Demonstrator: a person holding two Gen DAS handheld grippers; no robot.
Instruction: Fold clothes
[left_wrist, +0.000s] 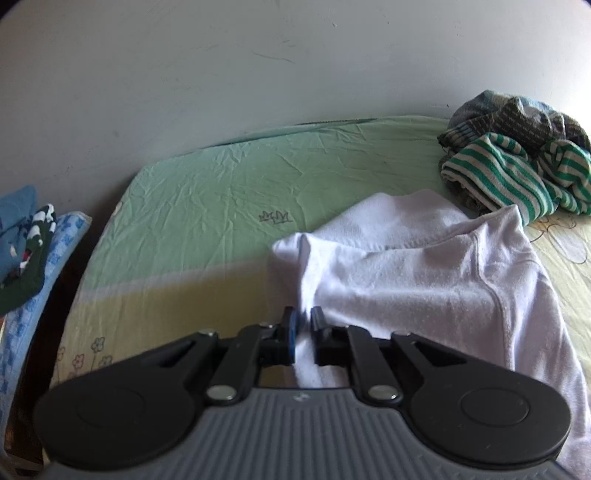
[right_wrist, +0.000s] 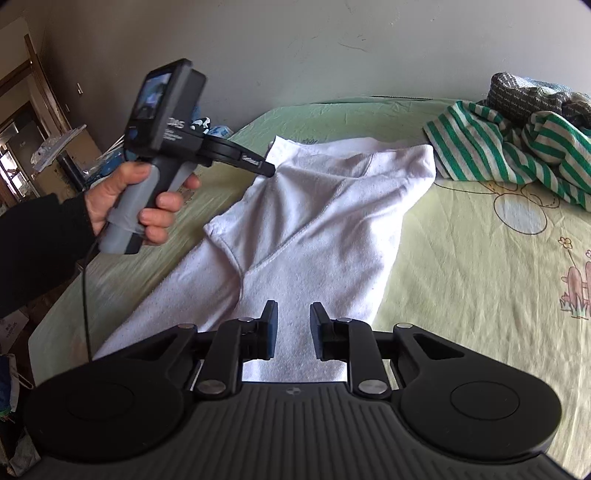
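A white garment (left_wrist: 424, 280) lies spread on the green and yellow bed sheet (left_wrist: 221, 184), partly lifted. My left gripper (left_wrist: 302, 325) is shut on a raised fold at its edge, with cloth pinched between the fingers. In the right wrist view a hand (right_wrist: 147, 199) holds the left gripper (right_wrist: 269, 168) above the bed at the far corner of the white garment (right_wrist: 314, 229). My right gripper (right_wrist: 294, 325) holds the near end, its jaws close together with white cloth bunched between them. The fabric stretches between the two grippers.
A green-and-white striped garment (right_wrist: 509, 147) and a grey patterned one (right_wrist: 524, 92) are heaped at the bed's far right, by the wall. Folded blue and dark clothes (left_wrist: 26, 240) sit off the bed's left edge. Boxes and clutter (right_wrist: 66, 147) stand at the left.
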